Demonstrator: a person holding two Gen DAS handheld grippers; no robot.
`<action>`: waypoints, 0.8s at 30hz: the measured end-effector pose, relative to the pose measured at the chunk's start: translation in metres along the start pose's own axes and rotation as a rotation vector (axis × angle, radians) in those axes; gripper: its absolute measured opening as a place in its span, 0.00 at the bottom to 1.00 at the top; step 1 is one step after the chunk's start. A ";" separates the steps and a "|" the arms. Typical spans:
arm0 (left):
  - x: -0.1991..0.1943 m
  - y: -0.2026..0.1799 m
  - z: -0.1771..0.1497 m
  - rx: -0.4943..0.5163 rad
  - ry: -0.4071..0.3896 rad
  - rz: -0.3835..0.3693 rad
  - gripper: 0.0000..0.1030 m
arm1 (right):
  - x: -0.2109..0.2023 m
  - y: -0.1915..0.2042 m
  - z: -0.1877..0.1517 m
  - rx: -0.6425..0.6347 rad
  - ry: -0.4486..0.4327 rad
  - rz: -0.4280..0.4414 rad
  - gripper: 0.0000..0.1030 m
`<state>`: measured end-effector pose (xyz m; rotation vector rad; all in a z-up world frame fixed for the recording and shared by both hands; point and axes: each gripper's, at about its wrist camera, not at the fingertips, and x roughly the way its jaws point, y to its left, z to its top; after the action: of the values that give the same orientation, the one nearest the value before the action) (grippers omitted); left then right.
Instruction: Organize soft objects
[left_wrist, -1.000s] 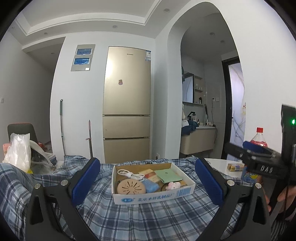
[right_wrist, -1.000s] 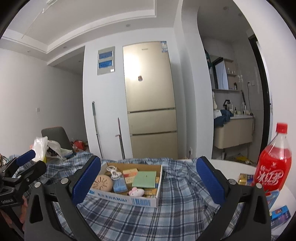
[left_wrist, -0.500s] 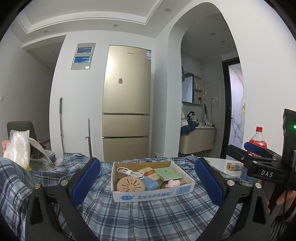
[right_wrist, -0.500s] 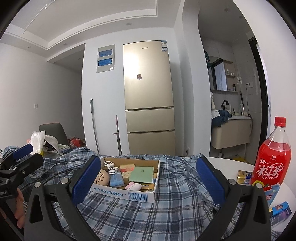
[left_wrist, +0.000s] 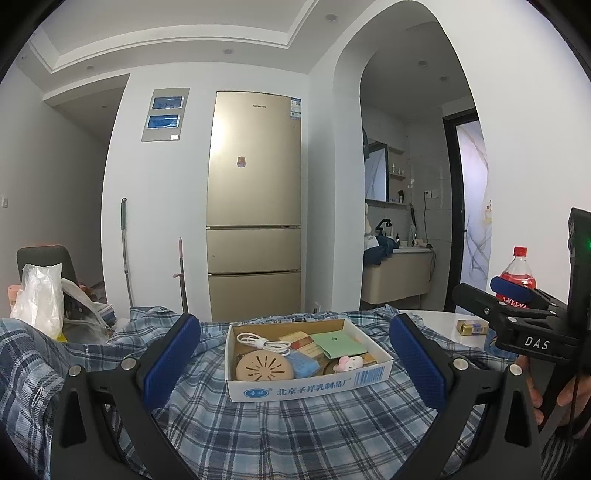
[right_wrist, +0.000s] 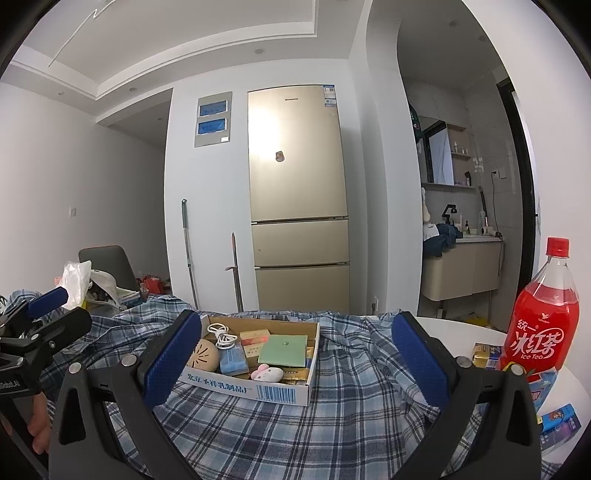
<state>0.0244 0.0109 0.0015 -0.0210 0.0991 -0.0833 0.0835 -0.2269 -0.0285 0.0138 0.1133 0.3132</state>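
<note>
the cardboard box (left_wrist: 308, 384) at lower centre carries "北京圣祥乳制品厂" on its front wall, the right gripper (left_wrist: 532, 341) at the right edge of the left wrist view reads "das", and the red bottle (right_wrist: 541, 317) at right reads "统一 冰红茶 ice tea".

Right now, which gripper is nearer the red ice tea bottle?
Right. The right gripper has the bottle close by on its right side; the left gripper sits farther left, seeing it small beyond the right gripper.
</note>
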 end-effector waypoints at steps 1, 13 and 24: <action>0.001 0.000 0.000 -0.001 0.005 0.001 1.00 | 0.000 0.000 0.000 0.003 0.000 -0.001 1.00; 0.002 -0.003 -0.003 0.015 0.009 0.000 1.00 | -0.003 -0.003 0.000 0.013 -0.009 0.001 1.00; 0.006 -0.002 -0.006 0.016 0.024 0.014 1.00 | -0.004 -0.003 0.002 0.019 -0.008 0.002 1.00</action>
<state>0.0294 0.0082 -0.0052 -0.0035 0.1223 -0.0703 0.0814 -0.2312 -0.0265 0.0336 0.1087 0.3143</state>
